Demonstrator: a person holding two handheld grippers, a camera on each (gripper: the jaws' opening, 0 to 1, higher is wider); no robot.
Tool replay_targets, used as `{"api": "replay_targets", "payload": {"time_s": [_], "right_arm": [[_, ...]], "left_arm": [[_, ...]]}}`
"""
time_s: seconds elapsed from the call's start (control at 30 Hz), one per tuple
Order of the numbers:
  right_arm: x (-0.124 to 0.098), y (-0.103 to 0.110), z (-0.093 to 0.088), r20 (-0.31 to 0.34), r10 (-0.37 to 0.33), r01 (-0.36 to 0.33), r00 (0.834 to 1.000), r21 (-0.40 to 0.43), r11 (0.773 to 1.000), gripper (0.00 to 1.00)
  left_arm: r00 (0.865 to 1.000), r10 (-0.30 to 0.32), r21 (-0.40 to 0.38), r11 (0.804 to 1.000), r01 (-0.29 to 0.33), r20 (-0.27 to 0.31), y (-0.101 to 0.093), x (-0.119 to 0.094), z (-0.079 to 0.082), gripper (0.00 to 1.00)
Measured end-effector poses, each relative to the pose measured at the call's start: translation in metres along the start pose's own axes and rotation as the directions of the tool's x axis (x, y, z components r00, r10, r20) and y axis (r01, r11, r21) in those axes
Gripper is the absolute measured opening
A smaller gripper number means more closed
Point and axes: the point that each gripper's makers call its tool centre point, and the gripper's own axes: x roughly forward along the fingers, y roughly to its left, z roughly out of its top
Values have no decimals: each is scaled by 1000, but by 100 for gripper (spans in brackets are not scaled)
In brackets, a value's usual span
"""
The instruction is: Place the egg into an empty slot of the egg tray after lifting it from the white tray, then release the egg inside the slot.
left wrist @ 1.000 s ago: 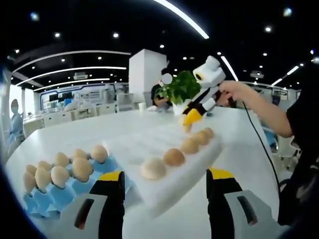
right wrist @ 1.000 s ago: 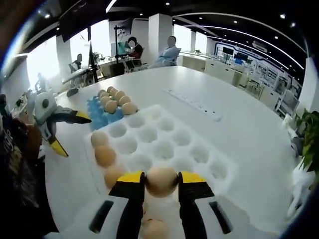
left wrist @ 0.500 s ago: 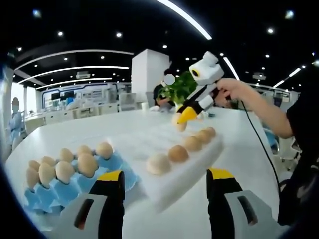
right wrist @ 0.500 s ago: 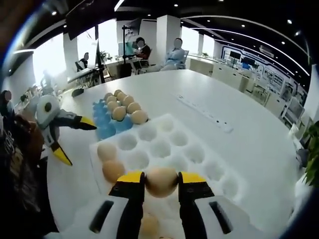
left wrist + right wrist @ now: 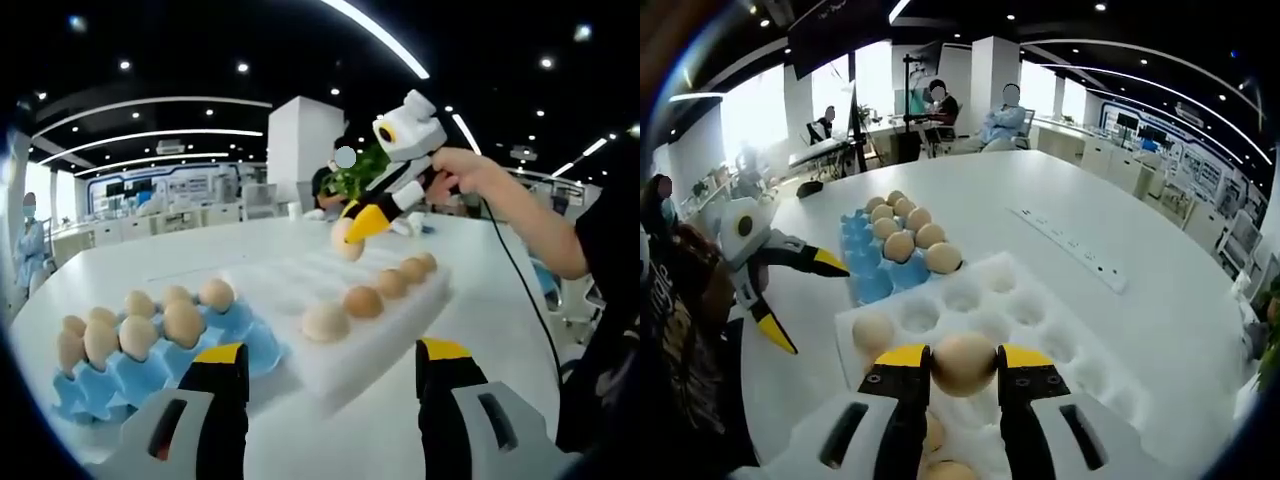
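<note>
Egg [image 5: 964, 364], right tongs [image 5: 964, 372]: higher now

**Background beyond the white table**

Sitting at the far end of the white table [image 5: 1160, 250]: two people [image 5: 1005, 110]. Lying along its surface: a white power strip [image 5: 1070, 250]. Standing behind: a leafy green plant [image 5: 355, 178], a white pillar [image 5: 300, 150].

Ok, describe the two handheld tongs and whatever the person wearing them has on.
Both tongs share one build: pale grey-white bodies with black jaws capped in yellow. The right tongs trail a thin black cable from the grip, beside a dark short sleeve. The left tongs sit against dark clothing.
</note>
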Motion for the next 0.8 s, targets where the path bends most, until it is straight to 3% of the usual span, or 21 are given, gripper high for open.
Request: {"api": "replay_targets", "payload": {"time_s": [0.63, 0.8], "right_arm": [[36, 19, 39, 31, 61, -59, 998, -60, 996, 28], [47, 27, 39, 22, 85, -83, 996, -74, 994, 28]], "left_arm": [[1000, 7, -14, 1000, -7, -13, 8, -7, -9, 69], [1000, 16, -19, 1000, -16, -10, 13, -9, -10, 69]]}}
